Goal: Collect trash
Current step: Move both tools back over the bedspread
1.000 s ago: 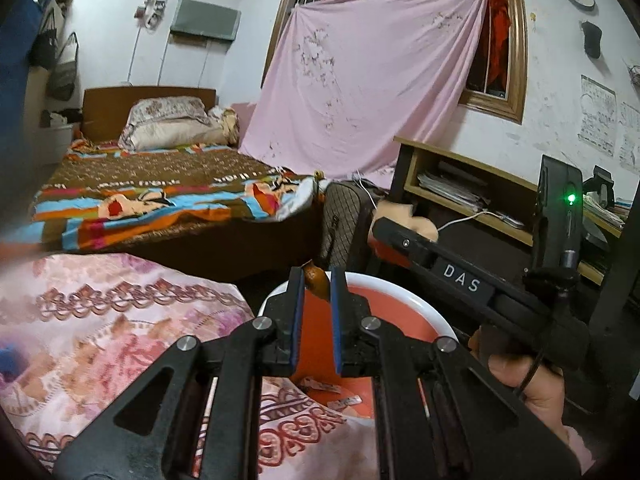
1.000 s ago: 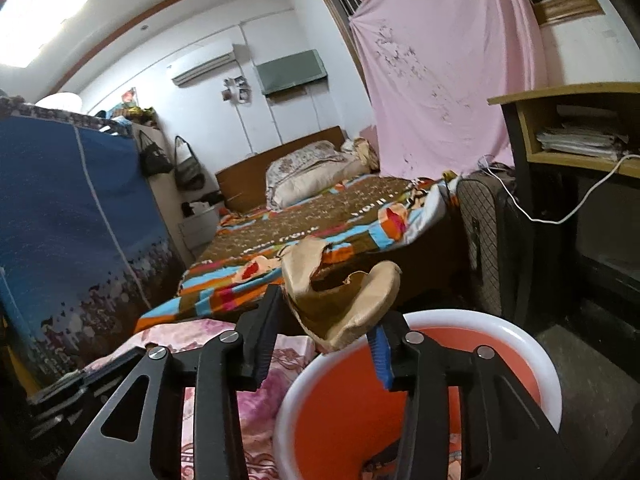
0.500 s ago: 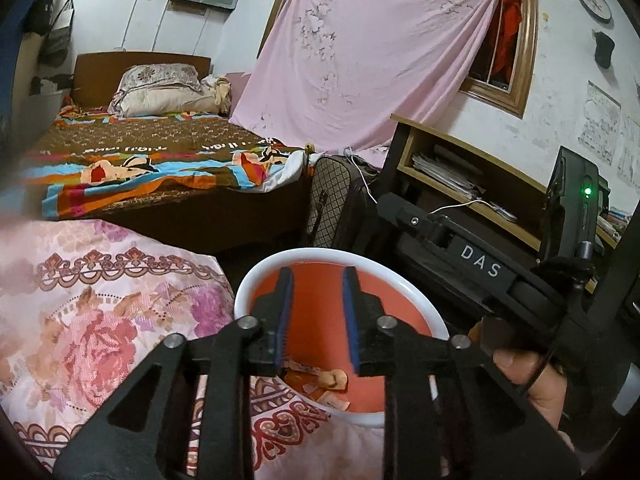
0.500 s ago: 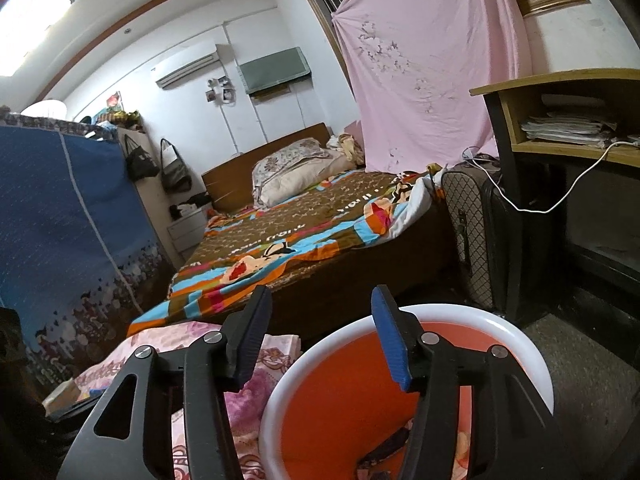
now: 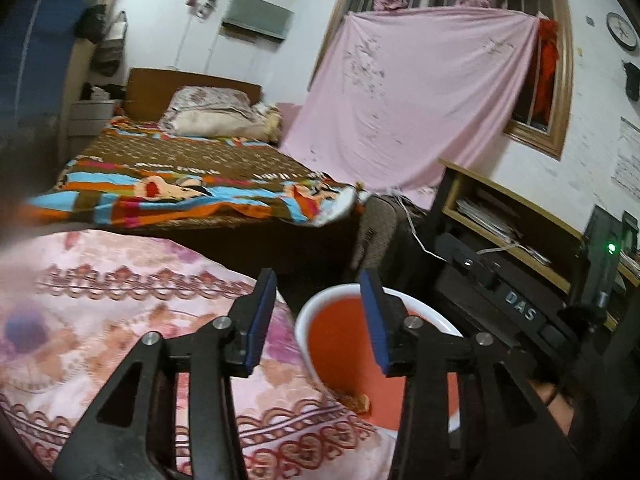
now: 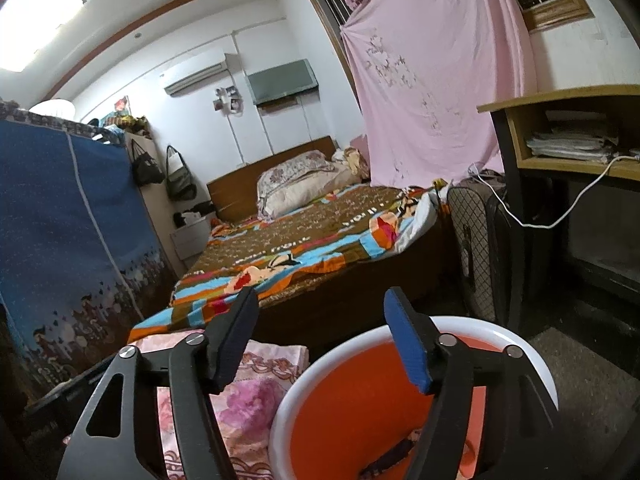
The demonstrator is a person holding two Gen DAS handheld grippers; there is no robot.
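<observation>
Orange inside and white at the rim, the bin [image 5: 400, 300] stands just beside the surface [image 5: 100, 320] with its floral cloth, mouth facing up. Scraps [image 5: 356, 402] lie at its bottom, small tan pieces in the left view and a dark strip [image 6: 390, 458] in the right view. The left gripper [image 5: 318, 320] hangs over the near rim, its jaws opening with nothing between them; the right gripper [image 6: 320, 342] sits over the bin too, jaws opening wider and likewise empty. No trash shows on the cloth in either view, so any further piece lies out of sight. Judging by what is in the bin, the trash is light, thin and limp, probably peel or paper: it should crumple under the pads, not resist, and is best pinched at a raised edge or fold, not pressed flat against the cloth. The dark strip runs along a slant from lower left to upper right; the tan bits are too small to give an axis.
</observation>
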